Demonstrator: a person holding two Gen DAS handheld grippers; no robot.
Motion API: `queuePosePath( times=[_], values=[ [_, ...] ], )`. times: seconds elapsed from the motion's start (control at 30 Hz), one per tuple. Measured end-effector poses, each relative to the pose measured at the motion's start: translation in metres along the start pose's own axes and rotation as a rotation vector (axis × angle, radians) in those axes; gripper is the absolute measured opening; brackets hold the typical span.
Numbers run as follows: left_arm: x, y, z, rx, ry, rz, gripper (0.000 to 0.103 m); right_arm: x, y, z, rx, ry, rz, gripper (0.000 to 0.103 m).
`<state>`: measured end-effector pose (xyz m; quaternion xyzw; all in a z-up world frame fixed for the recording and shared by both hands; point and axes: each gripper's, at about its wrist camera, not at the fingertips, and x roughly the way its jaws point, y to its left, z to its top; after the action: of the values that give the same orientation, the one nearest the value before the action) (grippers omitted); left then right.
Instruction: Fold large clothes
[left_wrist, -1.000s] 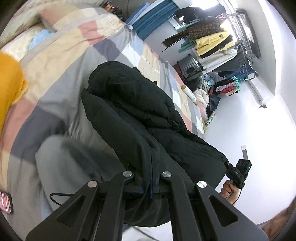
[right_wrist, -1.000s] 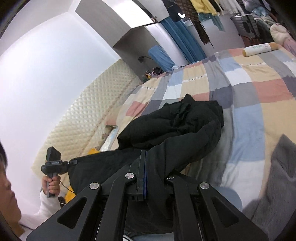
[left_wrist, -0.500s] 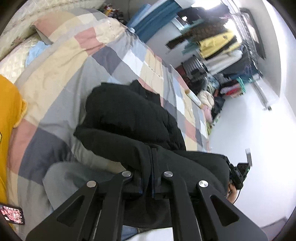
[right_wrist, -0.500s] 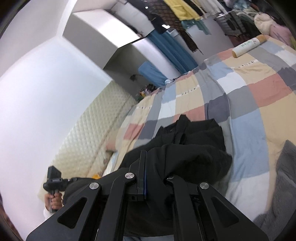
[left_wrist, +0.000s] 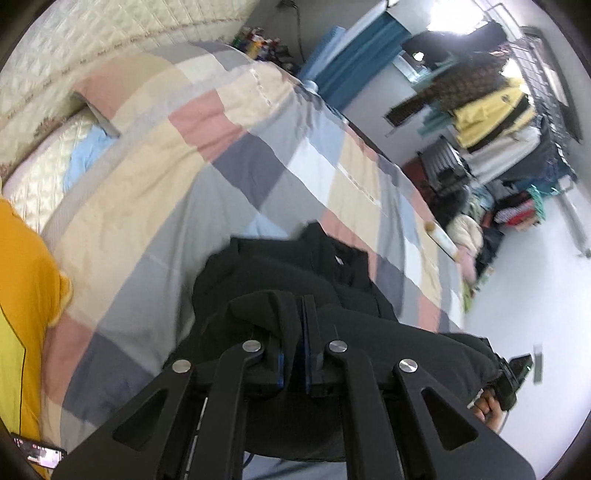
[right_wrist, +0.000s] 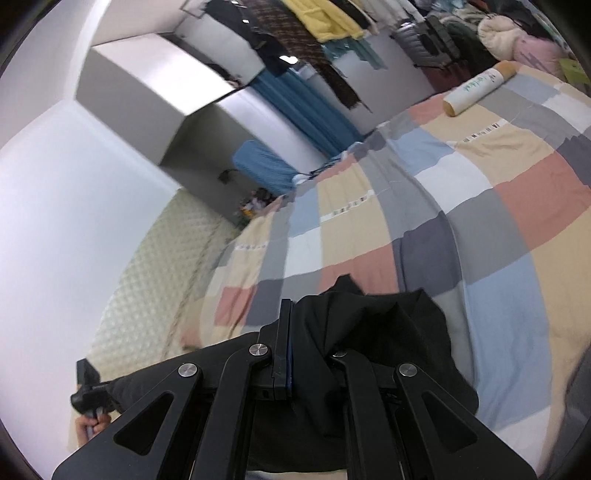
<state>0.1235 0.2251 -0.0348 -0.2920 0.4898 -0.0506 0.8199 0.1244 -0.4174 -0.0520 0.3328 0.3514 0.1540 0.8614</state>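
the left black two-finger gripper (left_wrist: 297, 314) is clamped on a fold of the large black padded jacket (left_wrist: 280, 273). the right black two-finger gripper (right_wrist: 299, 325) is likewise pinched onto the jacket (right_wrist: 384, 332) fabric. the jacket is bunched over the near edge of the pastel checked patchwork bedspread (left_wrist: 229, 166). a white cardboard tube (right_wrist: 476, 86) lies far across the bedspread from the jacket.

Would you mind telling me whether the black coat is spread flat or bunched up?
Bunched up. The black coat is heaped in folds on the quilt, pinched by the left gripper and the right gripper.
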Motion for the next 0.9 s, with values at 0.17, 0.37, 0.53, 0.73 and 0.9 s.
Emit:
queuePosePath(
  times=[0.17, 0.37, 0.53, 0.73, 0.9],
  values=[
    [0.048, -0.018, 0.034, 0.002, -0.056, 0.121, 0.007, 0.061, -0.018, 0.027, 0.032, 0.01, -0.114, 0.002],
    [0.124, -0.036, 0.065, 0.037, -0.089, 0.293, 0.008, 0.135, -0.044, 0.041, 0.036, 0.07, -0.263, 0.002],
    [0.196, -0.032, 0.08, 0.063, -0.064, 0.408, 0.008, 0.2, -0.071, 0.04, 0.018, 0.15, -0.376, 0.002],
    [0.264, -0.017, 0.087, 0.11, 0.013, 0.495, 0.009, 0.254, -0.096, 0.032, -0.016, 0.249, -0.432, 0.002],
    [0.286, -0.009, 0.089, 0.084, 0.072, 0.495, 0.009, 0.273, -0.115, 0.025, 0.035, 0.304, -0.42, 0.002]
  ],
)
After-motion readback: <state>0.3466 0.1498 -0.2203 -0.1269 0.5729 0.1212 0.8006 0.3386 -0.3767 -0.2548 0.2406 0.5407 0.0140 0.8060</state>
